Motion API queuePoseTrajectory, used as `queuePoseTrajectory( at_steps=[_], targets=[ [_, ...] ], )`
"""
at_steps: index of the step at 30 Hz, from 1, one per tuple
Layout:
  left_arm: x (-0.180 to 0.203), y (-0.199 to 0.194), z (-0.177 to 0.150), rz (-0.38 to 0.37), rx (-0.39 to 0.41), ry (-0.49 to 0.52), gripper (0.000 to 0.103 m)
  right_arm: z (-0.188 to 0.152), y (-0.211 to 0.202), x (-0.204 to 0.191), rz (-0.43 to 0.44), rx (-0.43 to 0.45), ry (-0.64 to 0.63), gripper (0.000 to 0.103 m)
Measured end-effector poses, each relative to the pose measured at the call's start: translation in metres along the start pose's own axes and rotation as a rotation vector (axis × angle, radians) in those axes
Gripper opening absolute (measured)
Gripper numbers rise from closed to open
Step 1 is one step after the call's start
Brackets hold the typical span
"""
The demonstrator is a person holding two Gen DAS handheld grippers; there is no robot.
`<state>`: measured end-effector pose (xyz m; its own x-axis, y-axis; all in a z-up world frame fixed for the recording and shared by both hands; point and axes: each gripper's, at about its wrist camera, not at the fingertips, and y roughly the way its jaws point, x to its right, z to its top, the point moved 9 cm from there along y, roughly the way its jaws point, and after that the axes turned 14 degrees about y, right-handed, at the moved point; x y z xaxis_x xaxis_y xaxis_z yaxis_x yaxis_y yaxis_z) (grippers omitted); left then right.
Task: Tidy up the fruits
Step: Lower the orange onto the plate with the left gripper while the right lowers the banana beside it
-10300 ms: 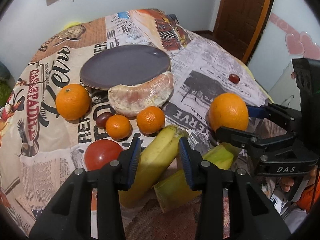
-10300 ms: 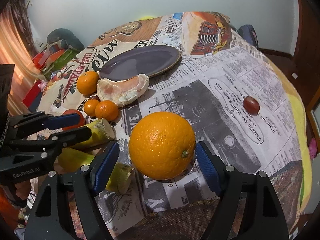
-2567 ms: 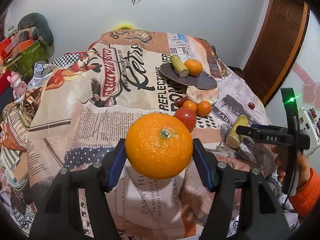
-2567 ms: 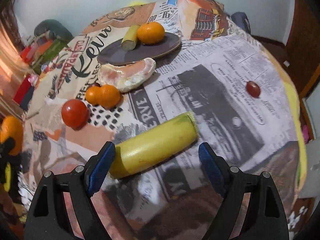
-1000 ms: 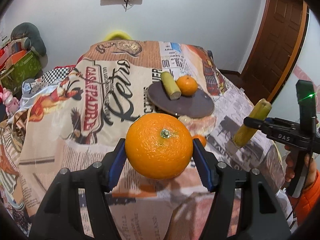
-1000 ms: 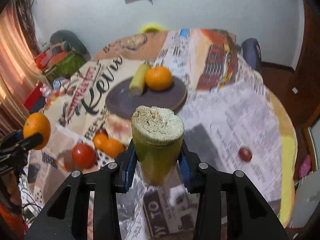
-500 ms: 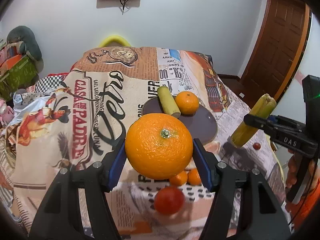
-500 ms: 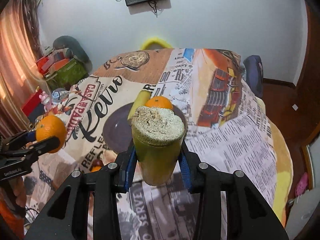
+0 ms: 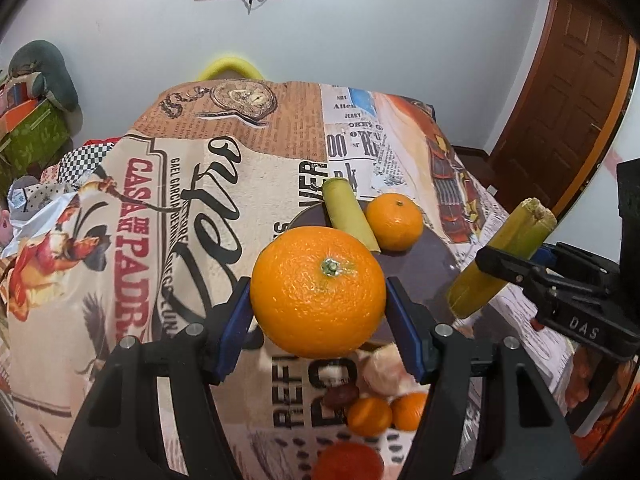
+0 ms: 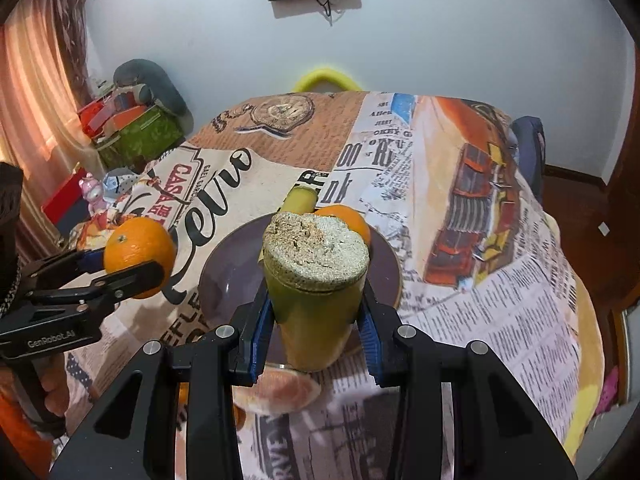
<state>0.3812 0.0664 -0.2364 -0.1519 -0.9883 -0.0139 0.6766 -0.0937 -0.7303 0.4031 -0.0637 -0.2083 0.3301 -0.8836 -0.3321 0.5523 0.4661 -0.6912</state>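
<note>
Fruit crowds the dark plate (image 9: 434, 268), a cane piece (image 9: 350, 214) and small orange (image 9: 394, 222) already on it, while the left gripper (image 9: 318, 312) clamps a big orange (image 9: 318, 292) and the right gripper (image 10: 316, 326) clamps a cut cane stalk (image 10: 314, 280) above it.

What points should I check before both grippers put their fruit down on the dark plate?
1. Left gripper grip on the large round orange: ok, clamped between both pads.
2. Right gripper grip on the yellow-green cut stalk piece: ok, held upright.
3. Bare area on the dark purple plate: ok, near half is bare.
4. Items already on plate, the small orange and the other yellow stalk piece: ok, at the far side.
5. Height above plate: cannot tell.
6. Clearance between the two grippers: ok, apart.
</note>
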Motion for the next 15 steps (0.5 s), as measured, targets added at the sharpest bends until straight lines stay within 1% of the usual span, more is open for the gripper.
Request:
queuePoseTrajectory(
  at_steps=[5, 11, 15],
  targets=[
    [0.000, 0.028, 0.009, 0.000, -0.031, 0.021, 0.064, 0.003, 0.022, -0.005, -0.008, -0.035, -0.039, 0.036],
    [0.001, 0.056, 0.011, -0.016, -0.082, 0.038, 0.064, 0.003, 0.048, -0.009, -0.032, -0.079, -0.098, 0.036],
    [-0.001, 0.068, 0.009, -0.006, -0.102, 0.051, 0.064, 0.008, 0.058, -0.010, -0.020, -0.074, -0.094, 0.036]
  ],
)
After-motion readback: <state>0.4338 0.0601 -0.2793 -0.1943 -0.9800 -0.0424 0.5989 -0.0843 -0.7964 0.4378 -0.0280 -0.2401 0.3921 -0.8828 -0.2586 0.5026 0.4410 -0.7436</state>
